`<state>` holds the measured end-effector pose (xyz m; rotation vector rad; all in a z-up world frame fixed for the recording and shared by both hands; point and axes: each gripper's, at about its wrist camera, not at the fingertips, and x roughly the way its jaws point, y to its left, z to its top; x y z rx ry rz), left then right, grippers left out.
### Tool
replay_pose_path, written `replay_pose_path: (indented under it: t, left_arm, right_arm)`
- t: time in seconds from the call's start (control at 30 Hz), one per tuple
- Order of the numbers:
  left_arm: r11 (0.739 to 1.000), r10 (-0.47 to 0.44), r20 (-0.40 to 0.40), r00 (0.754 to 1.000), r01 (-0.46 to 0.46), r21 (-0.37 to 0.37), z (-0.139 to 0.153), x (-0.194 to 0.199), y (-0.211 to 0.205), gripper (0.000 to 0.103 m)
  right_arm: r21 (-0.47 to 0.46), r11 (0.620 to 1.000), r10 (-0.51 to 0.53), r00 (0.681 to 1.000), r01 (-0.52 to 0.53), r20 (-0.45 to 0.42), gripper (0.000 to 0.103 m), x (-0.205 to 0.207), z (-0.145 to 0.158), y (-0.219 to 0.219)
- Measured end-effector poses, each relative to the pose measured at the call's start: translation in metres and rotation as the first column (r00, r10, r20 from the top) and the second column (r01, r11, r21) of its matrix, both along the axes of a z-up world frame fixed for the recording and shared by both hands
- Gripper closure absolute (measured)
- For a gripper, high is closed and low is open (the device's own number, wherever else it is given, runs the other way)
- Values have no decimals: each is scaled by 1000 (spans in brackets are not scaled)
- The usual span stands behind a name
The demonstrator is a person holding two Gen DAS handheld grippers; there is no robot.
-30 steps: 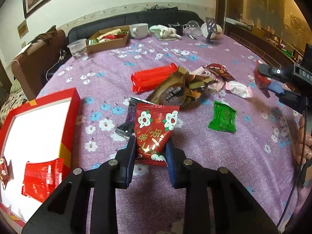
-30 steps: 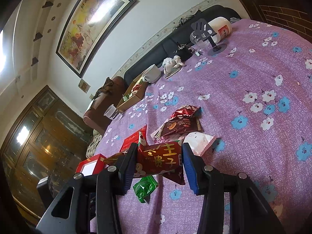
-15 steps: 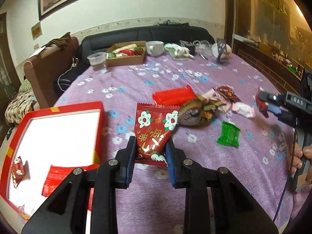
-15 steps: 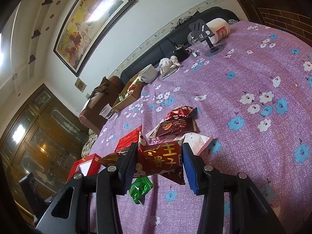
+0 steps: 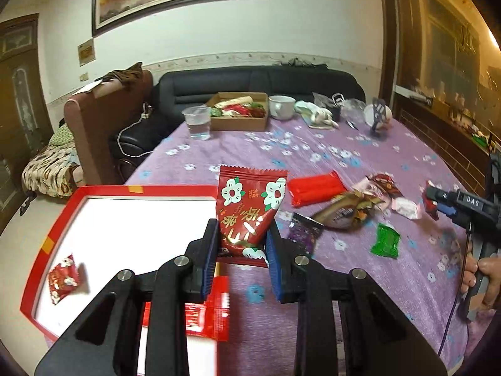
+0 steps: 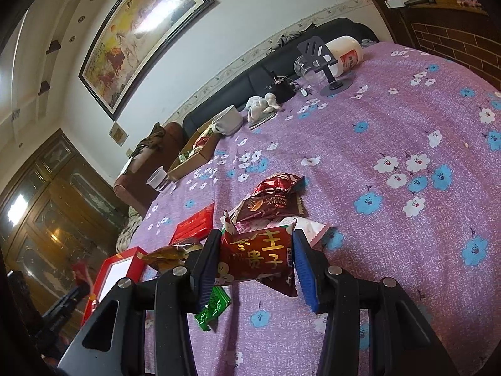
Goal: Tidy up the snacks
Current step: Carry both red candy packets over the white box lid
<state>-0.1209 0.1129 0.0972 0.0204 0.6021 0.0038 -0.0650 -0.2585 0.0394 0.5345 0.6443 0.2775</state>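
My left gripper (image 5: 241,250) is shut on a red snack packet with white flowers (image 5: 249,206), held up above the near edge of a red box with a white floor (image 5: 125,194). Inside that box lie a small red packet (image 5: 64,277) and a flat red pack (image 5: 203,313). My right gripper (image 6: 255,263) is shut on a dark red packet with gold characters (image 6: 258,257), above the purple flowered tablecloth (image 6: 391,219). Loose snacks lie in a pile: a long red pack (image 5: 316,188), a brown packet (image 5: 341,213), a green one (image 5: 386,239) and a purple one (image 5: 305,230).
At the far end stand a cardboard box of snacks (image 5: 239,114), a plastic cup (image 5: 197,122), a white bowl (image 5: 281,106), a phone stand (image 5: 379,114) and a white bottle (image 6: 344,53). A black sofa (image 5: 260,81) and a brown chair (image 5: 103,119) border the table.
My left gripper has lifted its flowered packet and swung left, so the red box now lies right under and before it. The right gripper has stayed put with its packet.
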Motion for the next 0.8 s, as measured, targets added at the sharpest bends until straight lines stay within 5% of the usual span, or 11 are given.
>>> replay_pose_path:
  t: [0.3,0.53,0.8]
  left_arm:
    - [998,55,35,998,-56,16,10,-13,33,77]
    - [993,115,44,992,-115,-13,7,-22,63,77]
    - [983,181,28,983,-179,-39,-5,-34,99,77]
  right_arm:
    - [73,997,-12,999,9,49,57,-12,19,9]
    - [80,978,181,976,-192,123,57,-15,59,89]
    - [64,911,395,907,-407,145,57,-24,76,191]
